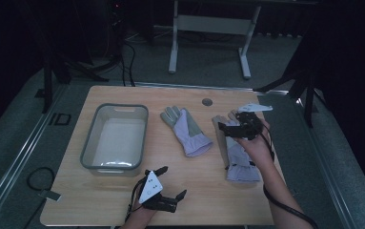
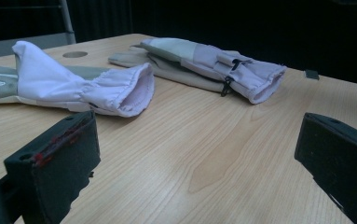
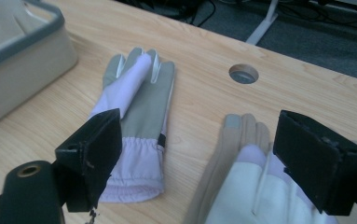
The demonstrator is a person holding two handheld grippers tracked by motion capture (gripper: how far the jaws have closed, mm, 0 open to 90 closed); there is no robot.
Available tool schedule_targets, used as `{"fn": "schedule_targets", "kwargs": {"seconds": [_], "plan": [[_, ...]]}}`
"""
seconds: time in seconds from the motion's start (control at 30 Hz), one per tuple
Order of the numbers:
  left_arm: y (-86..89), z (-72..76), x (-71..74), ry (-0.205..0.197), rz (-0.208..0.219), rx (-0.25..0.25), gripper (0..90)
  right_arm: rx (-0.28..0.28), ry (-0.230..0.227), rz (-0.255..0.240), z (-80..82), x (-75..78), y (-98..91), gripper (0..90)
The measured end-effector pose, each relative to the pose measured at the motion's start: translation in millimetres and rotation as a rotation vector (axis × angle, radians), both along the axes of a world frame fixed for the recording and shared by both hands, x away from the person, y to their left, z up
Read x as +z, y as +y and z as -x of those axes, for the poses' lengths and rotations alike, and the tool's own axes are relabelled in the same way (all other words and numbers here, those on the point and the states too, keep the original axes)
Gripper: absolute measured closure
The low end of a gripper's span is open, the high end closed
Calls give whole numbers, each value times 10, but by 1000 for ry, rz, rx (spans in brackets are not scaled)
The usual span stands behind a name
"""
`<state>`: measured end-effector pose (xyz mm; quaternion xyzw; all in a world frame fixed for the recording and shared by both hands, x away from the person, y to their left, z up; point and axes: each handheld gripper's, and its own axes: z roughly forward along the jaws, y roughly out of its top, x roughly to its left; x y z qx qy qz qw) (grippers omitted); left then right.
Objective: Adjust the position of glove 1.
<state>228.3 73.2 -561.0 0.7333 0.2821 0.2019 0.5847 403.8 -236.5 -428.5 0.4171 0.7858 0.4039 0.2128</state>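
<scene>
Right gripper jaws wide, empty, hovering over right glove fingertips; left gripper spread, empty; risk: jaws pinch single layer, glove slips short of bin.

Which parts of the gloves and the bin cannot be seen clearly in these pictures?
- Right glove: in the high view, the right hand-held gripper and the hand cover its middle; in the right gripper view the bottom edge cuts off its cuff.
- Left glove: in the left gripper view the left edge cuts off its fingers.
- Bin: in the right gripper view the frame's corner cuts off most of it.
</scene>
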Motion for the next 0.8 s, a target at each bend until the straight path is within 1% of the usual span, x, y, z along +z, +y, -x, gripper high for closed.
{"fn": "schedule_targets", "kwargs": {"seconds": [0.03, 0.07, 0.1, 0.13, 0.17, 0.2, 0.23, 0.27, 0.3, 0.33, 0.43, 0.47, 0.53, 0.57, 0.6, 0.63, 0.7, 0.73, 0.8], "plan": [[0, 0, 0, 0, 0, 0, 0, 0, 0, 0, 0, 0, 0, 156], [1, 2, 0, -1, 3, 1, 0, 11, 10, 7, -36, -50, 80, 161], [1, 2, 0, -1, 3, 1, 0, 13, 10, 9, -54, -73, 118, 173], [-2, 4, 0, -5, -1, 0, 0, 21, 19, 6, -75, -96, 152, 177], [-2, 4, 0, -5, -1, 0, 0, 21, 19, 6, -75, -96, 152, 177], [-7, 5, 0, -7, -4, -1, 0, 32, 25, 5, -114, -143, 222, 224], [-7, 5, 0, -7, -4, -1, 0, 32, 25, 5, -114, -143, 222, 224], [-7, 8, 0, -8, -6, -1, 0, 42, 25, 15, -155, -190, 288, 229], [-7, 8, 0, -8, -6, -1, 0, 42, 25, 15, -155, -190, 288, 229], [-6, 8, 0, -10, -6, -1, 0, 56, 38, 27, -205, -242, 356, 234], [-6, 8, 0, -9, -3, 0, 0, 56, 46, 31, -232, -268, 386, 241], [-5, 8, -1, -10, 0, -1, 0, 69, 67, 41, -319, -350, 480, 294], [-5, 8, -2, -10, 1, -1, 0, 78, 75, 30, -368, -392, 531, 315], [-5, 8, -2, -10, 1, -1, 0, 78, 75, 30, -368, -392, 531, 315], [-4, 8, -1, -10, 1, -1, 0, 86, 87, 32, -415, -435, 589, 318], [-4, 8, -1, -10, 1, -1, 0, 86, 87, 32, -415, -435, 589, 318], [-4, 7, -2, -9, 2, -3, 0, 97, 103, 31, -461, -482, 651, 339], [-2, 6, -2, -7, 3, -4, 0, 107, 110, 49, -502, -532, 724, 347], [-2, 6, -1, -7, 3, -4, 0, 115, 118, 49, -523, -560, 756, 354]]}}
